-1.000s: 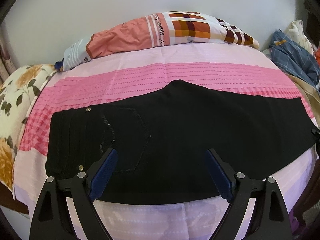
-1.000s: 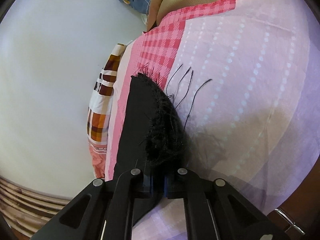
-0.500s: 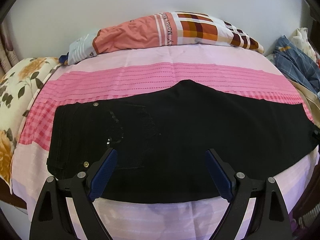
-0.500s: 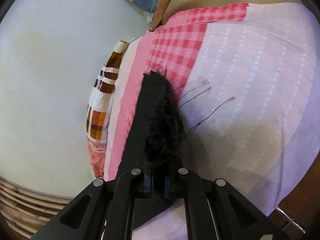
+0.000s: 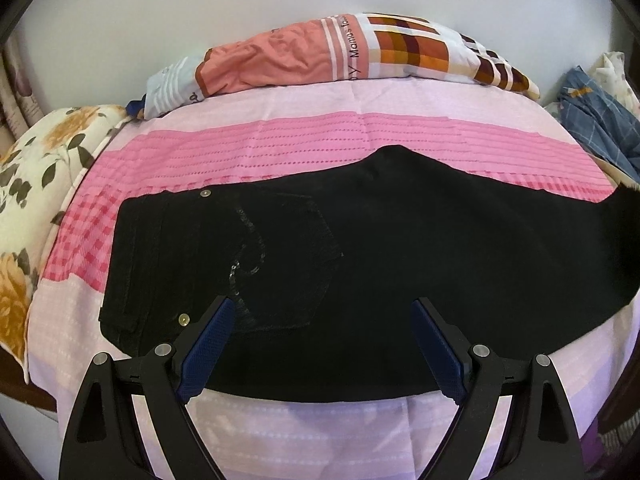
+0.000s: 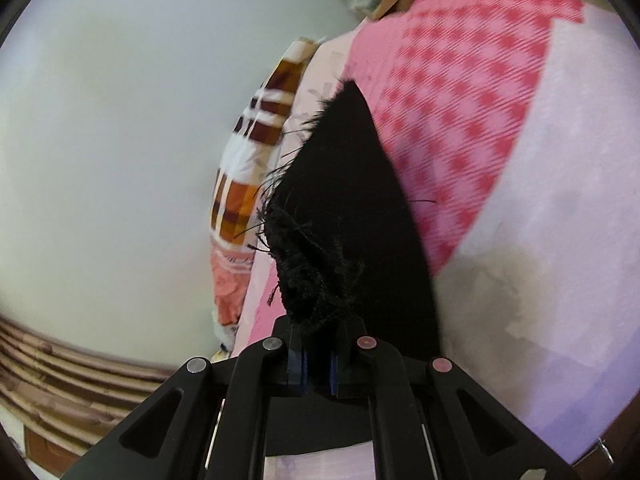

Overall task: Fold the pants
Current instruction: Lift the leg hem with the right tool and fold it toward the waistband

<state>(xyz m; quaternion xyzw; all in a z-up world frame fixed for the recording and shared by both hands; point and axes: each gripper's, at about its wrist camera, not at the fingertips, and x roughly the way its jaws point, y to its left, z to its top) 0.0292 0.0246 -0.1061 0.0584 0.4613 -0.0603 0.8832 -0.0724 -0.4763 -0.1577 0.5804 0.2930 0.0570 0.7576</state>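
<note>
Pants (image 5: 400,248) – black, flat, frayed hem | left tongs (image 5: 320,344) apart | right tongs (image 6: 316,356) clamped on hem

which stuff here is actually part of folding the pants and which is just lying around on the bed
Part of the job:
- black denim pants, spread flat on the bed
- their frayed hem, pinched in the shut right gripper
- open left gripper, above the pants

Just lying about:
- pink checked bedsheet (work surface)
- orange plaid pillow
- floral yellow cushion
- blue checked cloth
</note>
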